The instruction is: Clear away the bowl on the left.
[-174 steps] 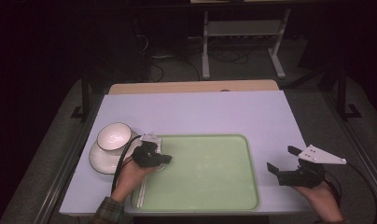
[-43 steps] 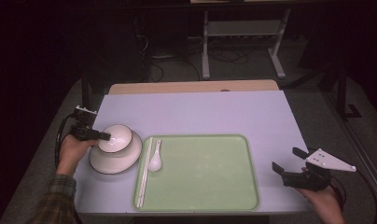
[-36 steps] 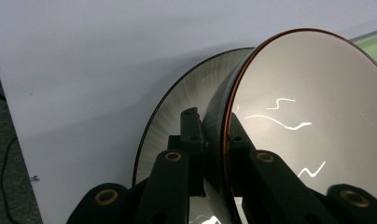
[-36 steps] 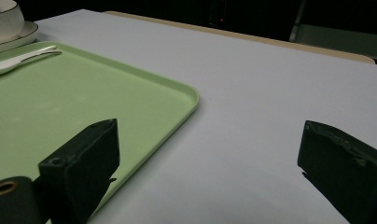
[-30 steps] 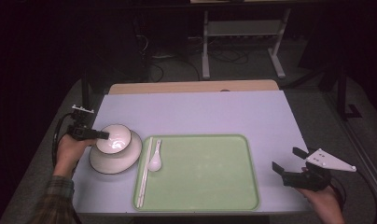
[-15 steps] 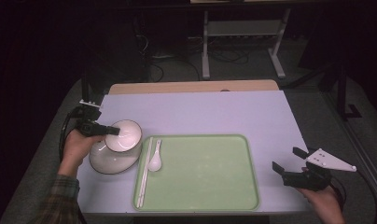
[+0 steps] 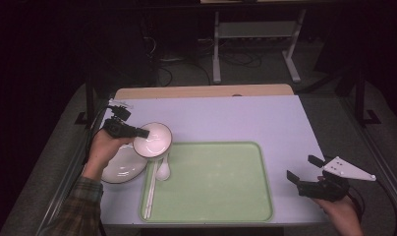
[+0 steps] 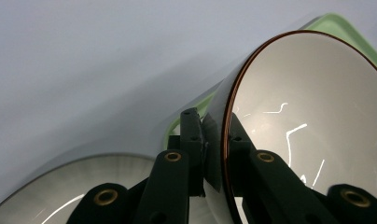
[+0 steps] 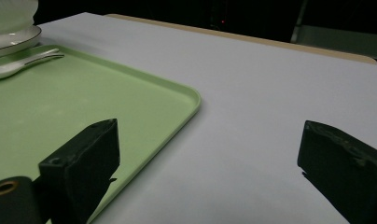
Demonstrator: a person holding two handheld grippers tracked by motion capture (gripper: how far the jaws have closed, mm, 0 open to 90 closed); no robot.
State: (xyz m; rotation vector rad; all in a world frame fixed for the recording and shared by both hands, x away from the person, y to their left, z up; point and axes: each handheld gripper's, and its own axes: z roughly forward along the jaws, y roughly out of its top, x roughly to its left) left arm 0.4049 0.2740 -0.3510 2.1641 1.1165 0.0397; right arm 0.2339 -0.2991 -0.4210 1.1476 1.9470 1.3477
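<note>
My left gripper [image 7: 141, 133] is shut on the rim of a white bowl [image 7: 153, 140] with a thin dark edge. It holds the bowl tilted in the air, above the right side of a white plate [image 7: 119, 167]. In the left gripper view the jaws pinch the bowl [image 8: 308, 116] wall, one inside and one outside, at my left gripper [image 8: 215, 135]. The plate [image 8: 84, 182] lies below. My right gripper [image 7: 301, 168] stands open off the right edge of the green tray [image 7: 216, 187], nothing between its jaws [image 9: 210, 135].
A white spoon [image 7: 163, 169] and a pair of pale chopsticks [image 7: 150, 191] lie on the tray's left side. The lilac table top [image 7: 226, 118] stretches behind the tray, with a wooden strip along its far edge. Metal rails run along both table sides.
The left gripper has lifted the bowl off the plate and carried it up and right toward the tray, tilting it. The right gripper has stayed still.
</note>
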